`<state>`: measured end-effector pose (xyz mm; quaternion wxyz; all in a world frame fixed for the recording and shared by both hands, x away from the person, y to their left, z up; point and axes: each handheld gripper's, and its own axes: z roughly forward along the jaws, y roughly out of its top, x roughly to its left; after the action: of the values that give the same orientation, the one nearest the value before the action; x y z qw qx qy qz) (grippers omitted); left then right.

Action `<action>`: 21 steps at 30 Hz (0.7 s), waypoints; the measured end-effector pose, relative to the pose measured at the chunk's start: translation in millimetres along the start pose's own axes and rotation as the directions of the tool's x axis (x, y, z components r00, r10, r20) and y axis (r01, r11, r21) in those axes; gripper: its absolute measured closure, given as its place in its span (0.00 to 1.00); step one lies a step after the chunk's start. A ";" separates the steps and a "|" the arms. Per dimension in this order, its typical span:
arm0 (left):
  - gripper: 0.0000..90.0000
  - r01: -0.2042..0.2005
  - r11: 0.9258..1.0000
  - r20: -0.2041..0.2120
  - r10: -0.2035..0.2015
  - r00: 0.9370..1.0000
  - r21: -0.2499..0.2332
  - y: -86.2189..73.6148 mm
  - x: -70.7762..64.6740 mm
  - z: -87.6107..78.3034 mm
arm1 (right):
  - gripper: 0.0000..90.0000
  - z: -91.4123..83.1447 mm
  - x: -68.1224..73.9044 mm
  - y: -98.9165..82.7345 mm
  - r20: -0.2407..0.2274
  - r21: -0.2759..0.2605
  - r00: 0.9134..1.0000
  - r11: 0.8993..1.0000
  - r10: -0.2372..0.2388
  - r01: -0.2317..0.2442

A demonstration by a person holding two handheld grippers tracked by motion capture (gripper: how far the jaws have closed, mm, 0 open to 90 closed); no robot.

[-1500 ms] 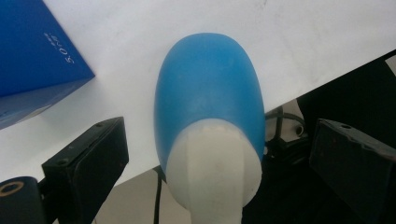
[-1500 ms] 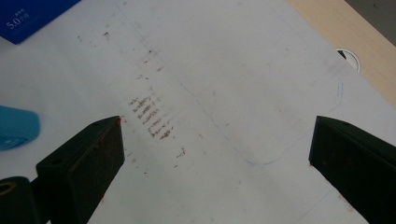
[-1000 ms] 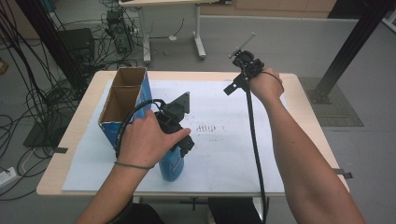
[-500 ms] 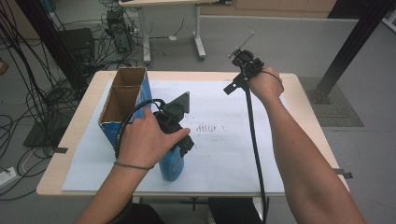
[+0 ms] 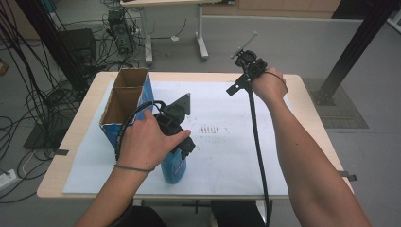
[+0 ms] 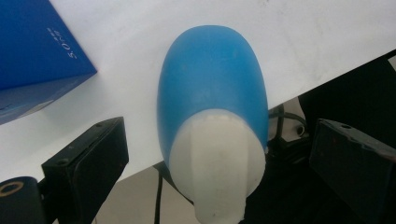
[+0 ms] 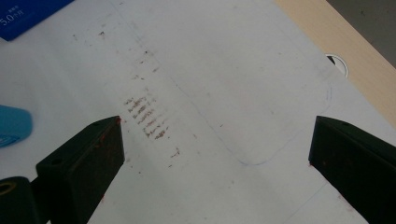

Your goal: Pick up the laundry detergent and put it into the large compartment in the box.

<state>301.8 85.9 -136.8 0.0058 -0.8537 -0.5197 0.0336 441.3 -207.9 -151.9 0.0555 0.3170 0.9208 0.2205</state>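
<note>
A blue bottle (image 5: 173, 169) with a white cap (image 6: 217, 163) stands on the white paper near the table's front edge. My left gripper (image 5: 185, 145) hangs right over it. In the left gripper view the bottle (image 6: 212, 102) sits between the jaws of my left gripper (image 6: 218, 135), which are wide apart and clear of its sides, so this gripper is open. My right gripper (image 5: 235, 87) is held above the far right part of the paper. It is open (image 7: 217, 135) over a patch of brown smudges (image 7: 147, 116), with nothing between its jaws.
An open blue cardboard box (image 5: 124, 101) stands at the left of the white paper sheet (image 5: 227, 156), just beyond the bottle. The wooden table edge (image 7: 327, 32) has a round cable hole (image 7: 340, 63). Cables and table legs crowd the floor behind.
</note>
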 end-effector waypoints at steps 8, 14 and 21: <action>0.06 -0.002 1.000 -0.005 0.002 1.000 0.005 0.8 -0.2 0.6 | 0.04 -0.8 0.3 0.0 0.003 0.002 1.000 1.000 0.002 -0.002; 0.06 -0.007 1.000 -0.006 0.007 1.000 0.004 1.3 -3.2 -0.7 | 0.04 -1.0 0.4 -0.7 0.003 -0.001 1.000 1.000 0.004 -0.004; 0.06 -0.005 1.000 -0.009 0.005 1.000 0.005 1.5 -3.6 -1.2 | 0.04 -1.3 0.1 -0.6 0.002 0.001 1.000 1.000 0.002 -0.002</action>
<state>301.6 82.0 -135.5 0.0102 -0.8552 -0.5173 0.0312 440.6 -208.8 -150.9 0.0560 0.3184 0.9204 0.2198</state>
